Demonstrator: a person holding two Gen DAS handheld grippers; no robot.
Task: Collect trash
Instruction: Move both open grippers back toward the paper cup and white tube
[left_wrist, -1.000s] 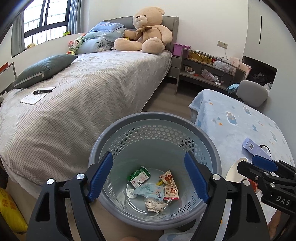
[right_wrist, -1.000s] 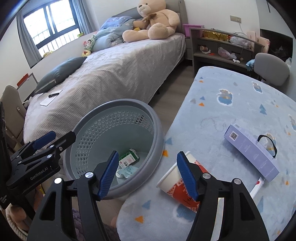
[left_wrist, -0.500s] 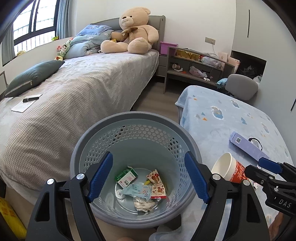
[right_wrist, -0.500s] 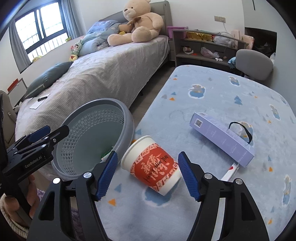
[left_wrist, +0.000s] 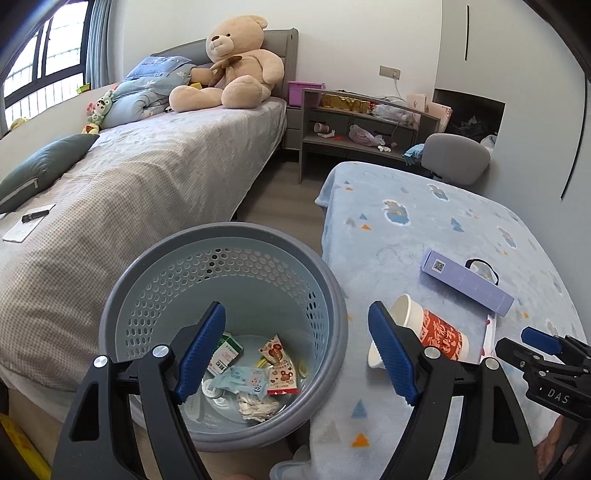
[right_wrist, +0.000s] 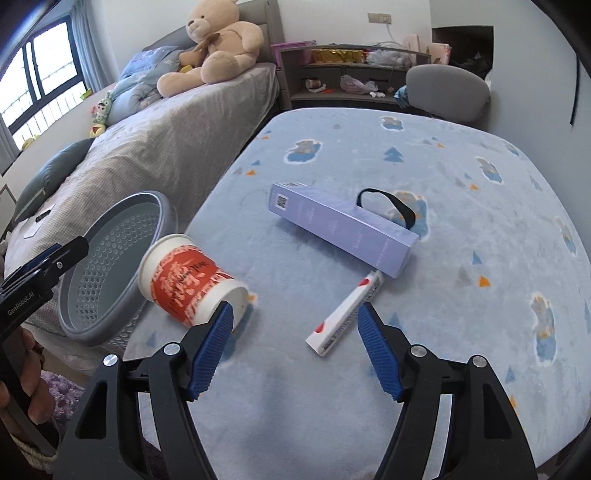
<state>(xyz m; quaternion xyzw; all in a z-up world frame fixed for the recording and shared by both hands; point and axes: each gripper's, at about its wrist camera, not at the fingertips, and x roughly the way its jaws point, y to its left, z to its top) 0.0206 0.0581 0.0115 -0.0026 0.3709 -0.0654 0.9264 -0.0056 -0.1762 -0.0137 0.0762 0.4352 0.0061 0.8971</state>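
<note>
A grey perforated waste basket (left_wrist: 155, 280) stands beside the table and holds several wrappers (left_wrist: 255, 376); it also shows in the right wrist view (right_wrist: 110, 258). On the blue blanket lie a red-and-white paper cup (right_wrist: 188, 280) on its side, a purple box (right_wrist: 343, 229) and a white tube (right_wrist: 347, 312). The cup (left_wrist: 432, 328) and box (left_wrist: 467, 282) also show in the left wrist view. My left gripper (left_wrist: 297, 350) is open above the basket's right rim. My right gripper (right_wrist: 295, 350) is open and empty over the blanket, just short of the tube.
A black hair band (right_wrist: 388, 206) lies behind the box. A bed (left_wrist: 129, 184) with a teddy bear (left_wrist: 232, 66) stands to the left. A grey chair (right_wrist: 447, 92) and low shelf (left_wrist: 362, 122) stand beyond the table (right_wrist: 480, 184).
My right gripper has swung right, from above the basket edge and cup to over the tube. My left gripper has shifted right along the basket toward the table.
</note>
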